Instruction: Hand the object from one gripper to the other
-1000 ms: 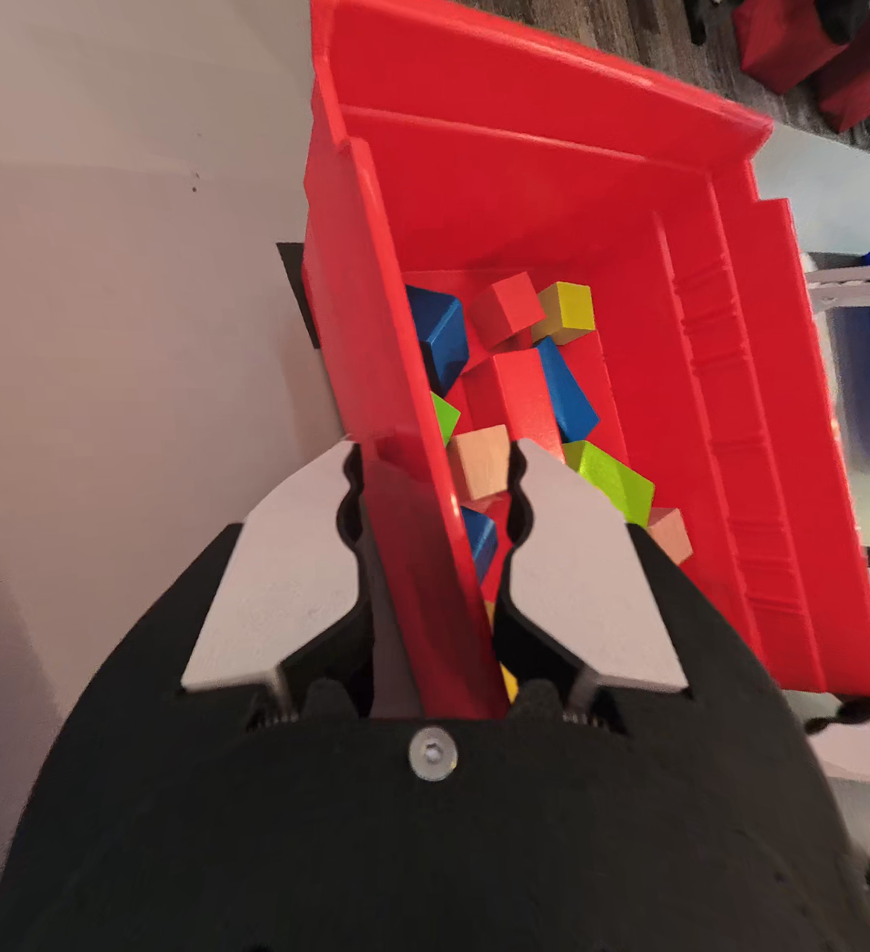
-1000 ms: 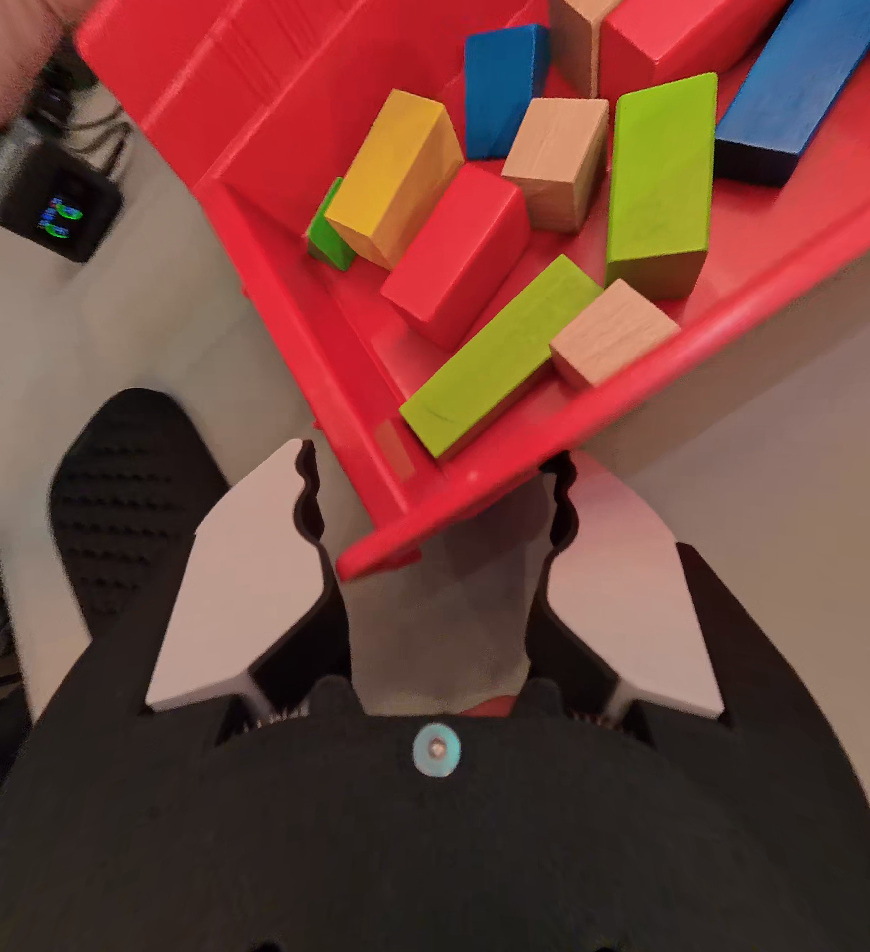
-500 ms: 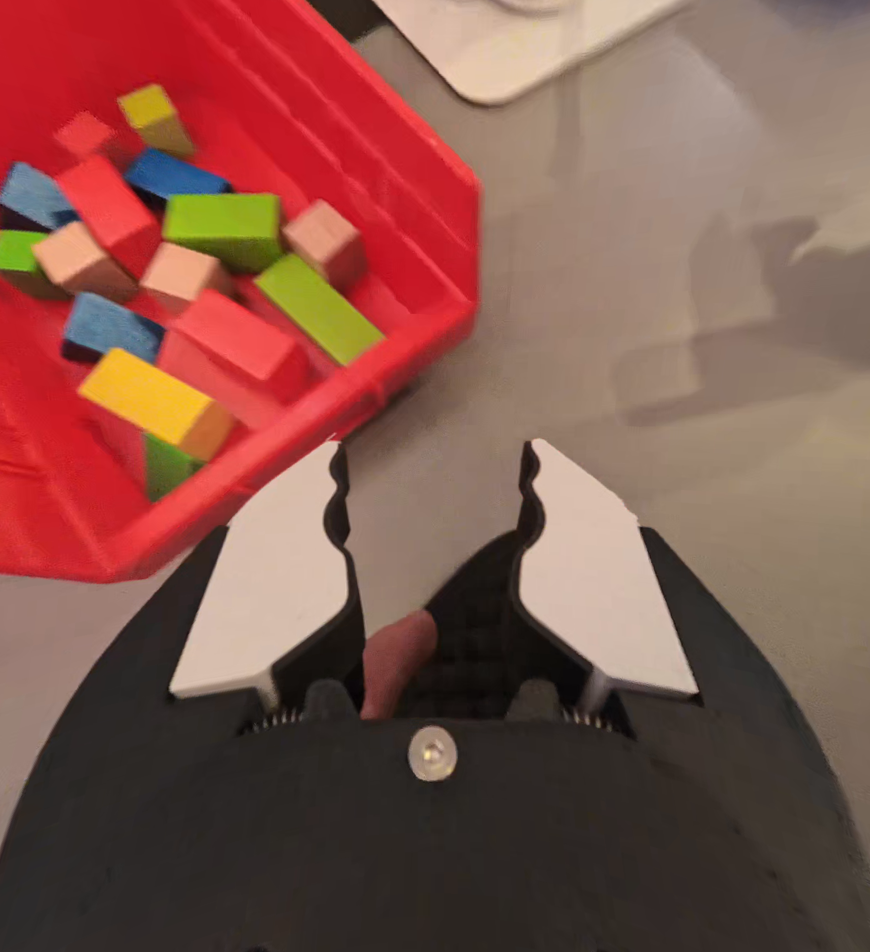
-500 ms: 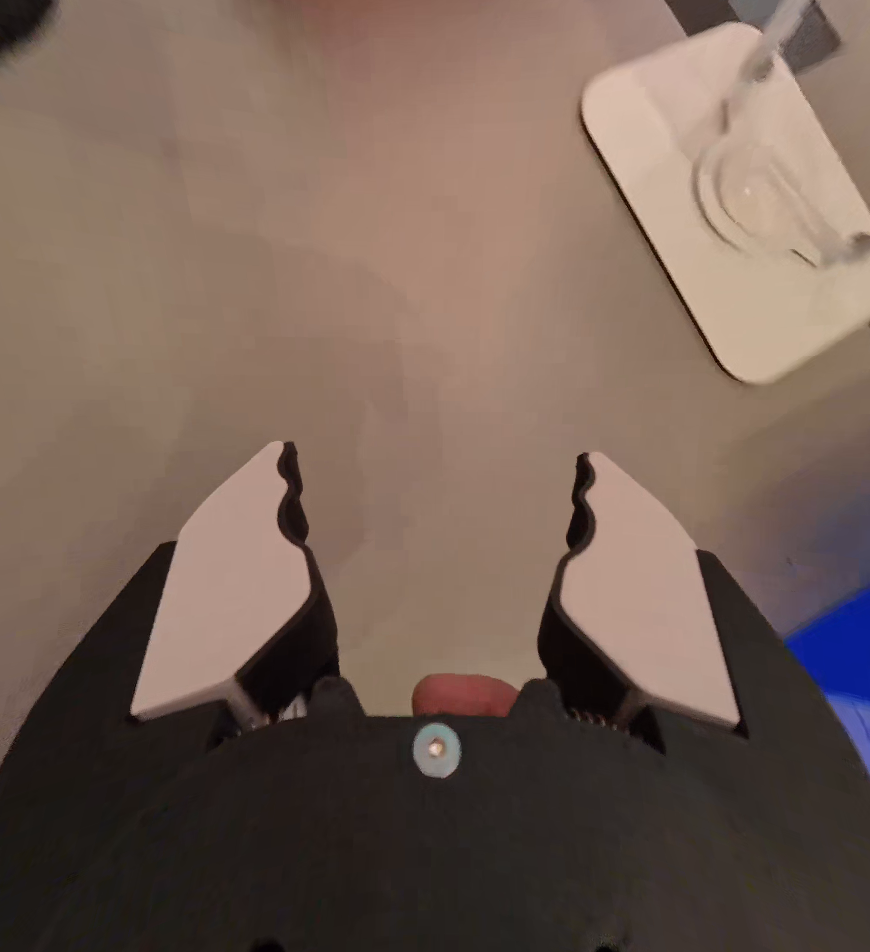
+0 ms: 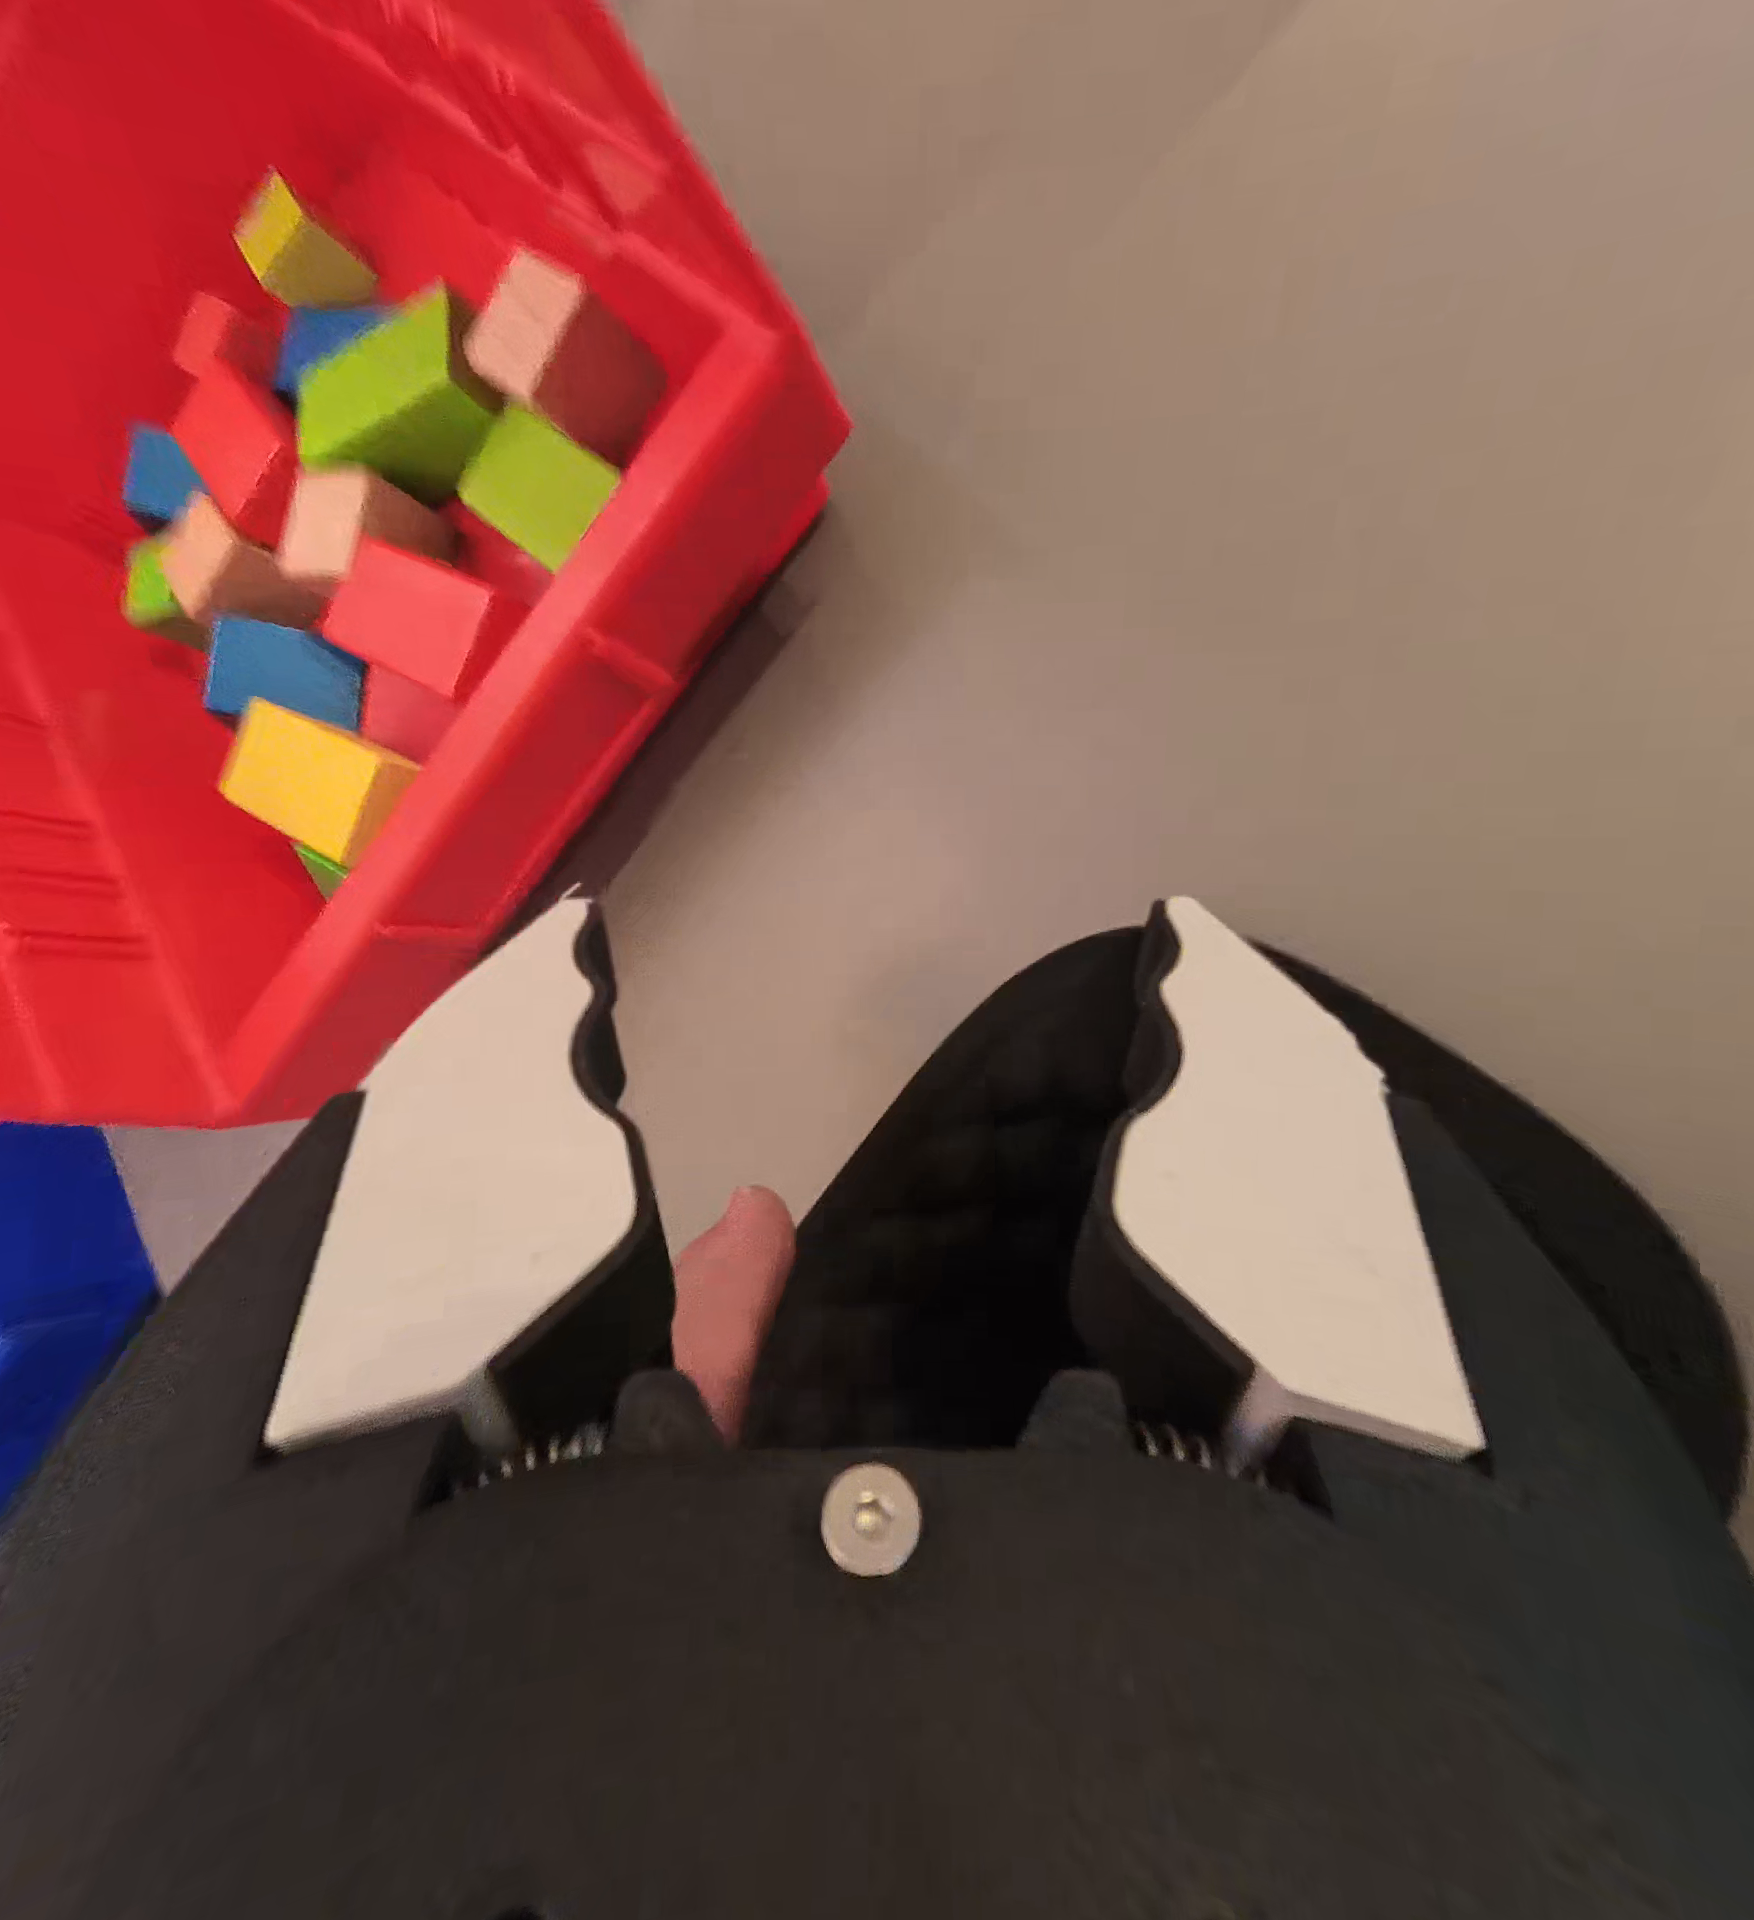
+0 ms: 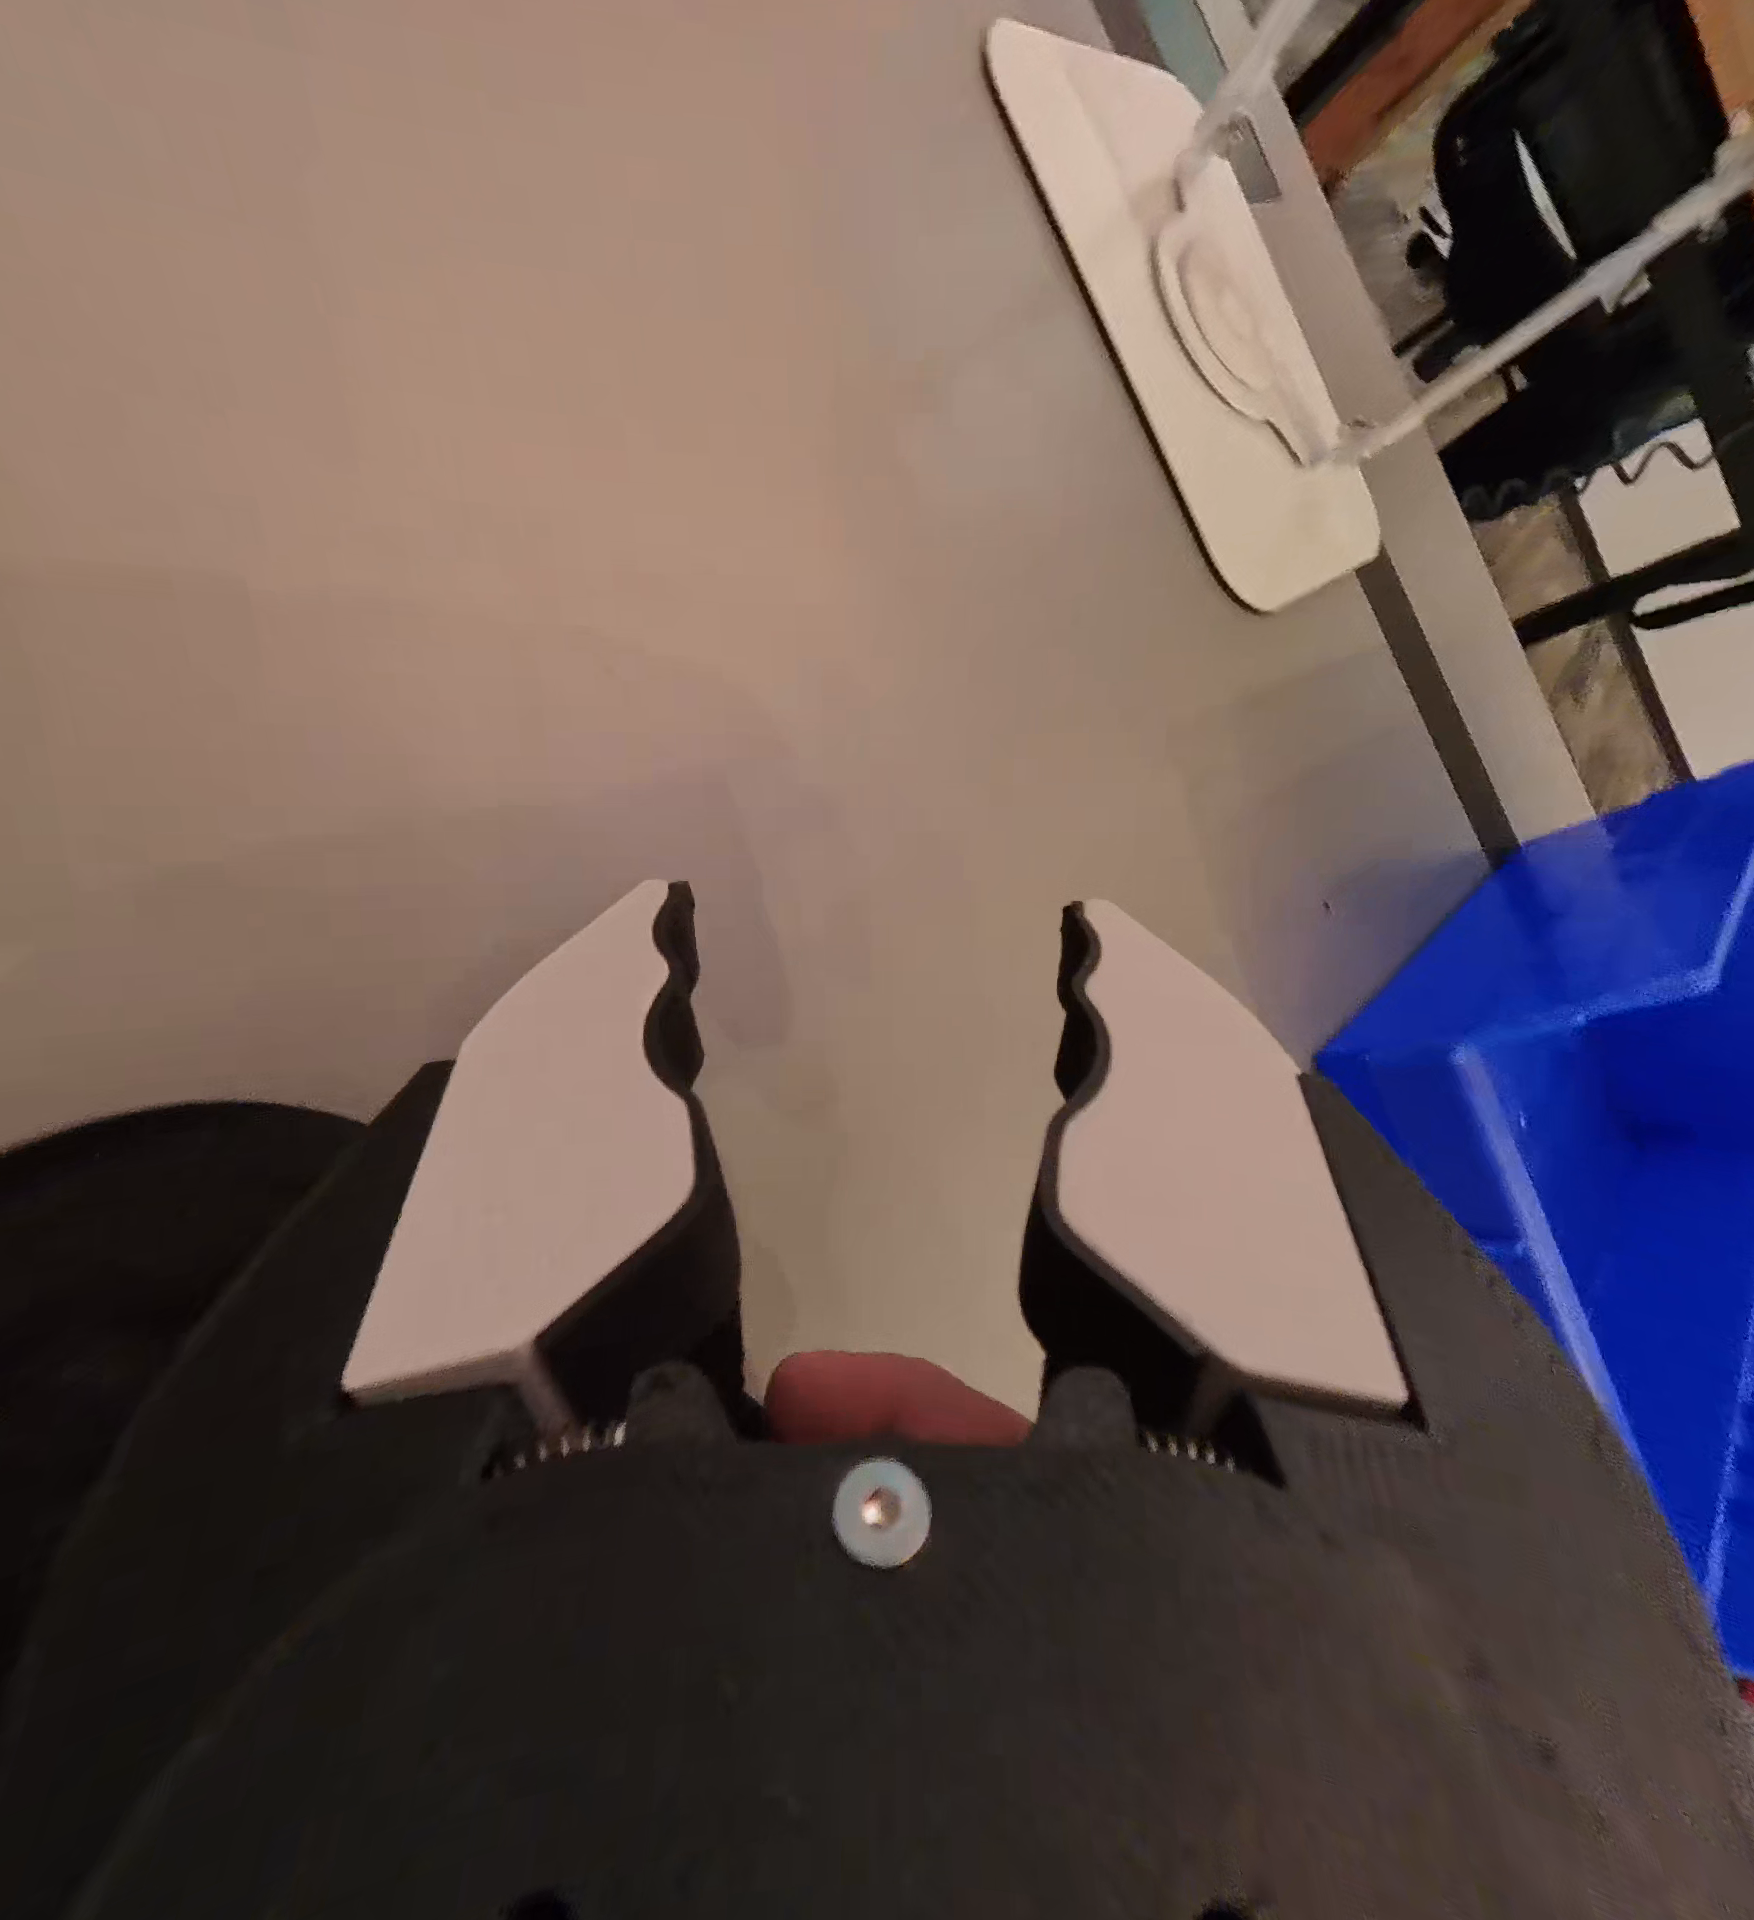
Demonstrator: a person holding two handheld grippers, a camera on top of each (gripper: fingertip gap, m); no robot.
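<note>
In the left wrist view a red bin sits on the grey table at the upper left, with several coloured wooden blocks inside, among them a yellow block and a green block. My left gripper is open and empty over bare table, just right of the bin's near corner. A black gripper body, likely the other gripper, lies under its right finger. My right gripper is open and empty above bare table; the red bin is out of its view.
A blue bin stands at the right in the right wrist view, and a blue thing shows at the left edge of the left wrist view. A white plate with a clear stand lies near the table's far edge. My right fingertips sit around 40 centimetres from my left ones. The right gripper is farther from the yellow block, some 50 centimetres, than the left, some 12 centimetres.
A second ago both grippers were at the red bin, the left one around its wall. Both have come away from it. The left jaws opened wider; the right jaws opened, then narrowed.
</note>
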